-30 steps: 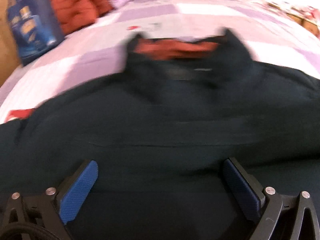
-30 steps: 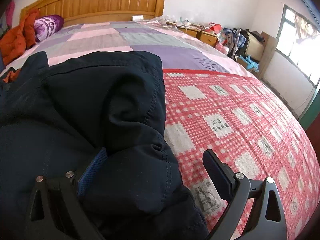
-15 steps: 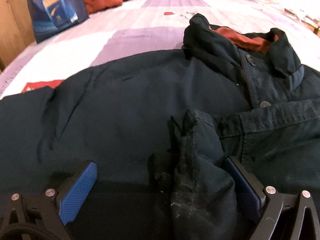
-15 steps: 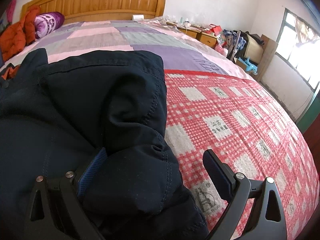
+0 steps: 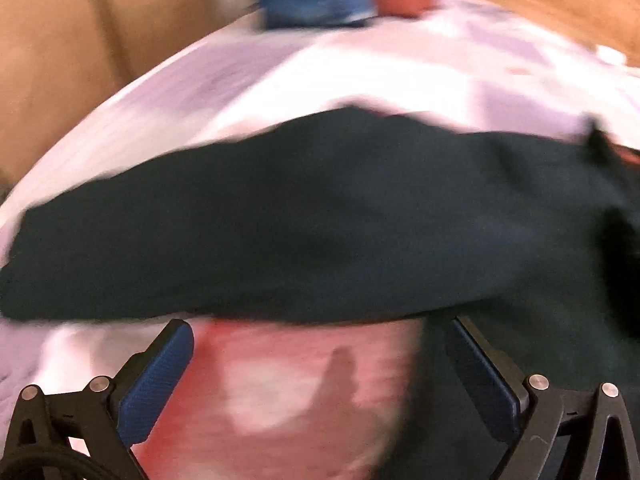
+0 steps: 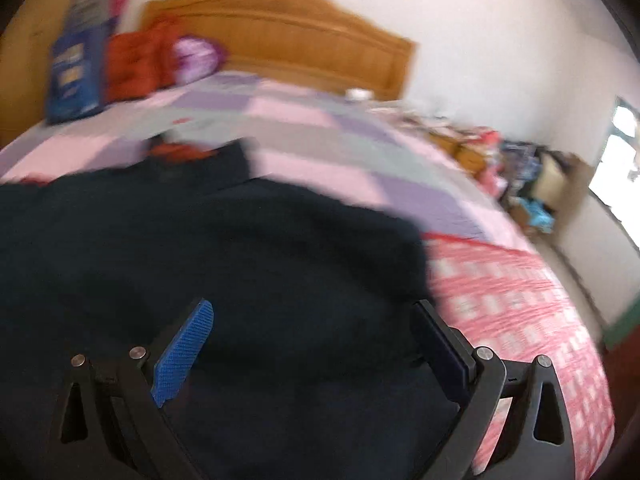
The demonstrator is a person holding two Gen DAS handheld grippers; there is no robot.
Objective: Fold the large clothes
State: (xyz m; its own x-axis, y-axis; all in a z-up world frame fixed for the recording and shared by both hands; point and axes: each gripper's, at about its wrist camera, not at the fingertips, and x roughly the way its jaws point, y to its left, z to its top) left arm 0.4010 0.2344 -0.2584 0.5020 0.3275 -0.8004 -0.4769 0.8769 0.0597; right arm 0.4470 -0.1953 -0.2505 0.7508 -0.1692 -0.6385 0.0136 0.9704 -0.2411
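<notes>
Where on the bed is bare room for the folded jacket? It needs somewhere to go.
Bare quilt lies between the dark jacket and the headboard, and on the pink checked cover right of the jacket. Crowded: the corner with the blue bag and orange cushion.

Dark navy jacket (image 6: 224, 264), red-and-white checked blanket (image 6: 520, 304), lilac-pink patchwork bedspread (image 6: 320, 128), blue claw pads (image 6: 182, 354)

Both views are smeared and fuzzy. The dark jacket (image 5: 340, 216) runs off the right edge past the left gripper (image 5: 320, 364). The blue bag (image 6: 76, 68) far ahead of the right gripper (image 6: 312, 344) is too blurry to read.
</notes>
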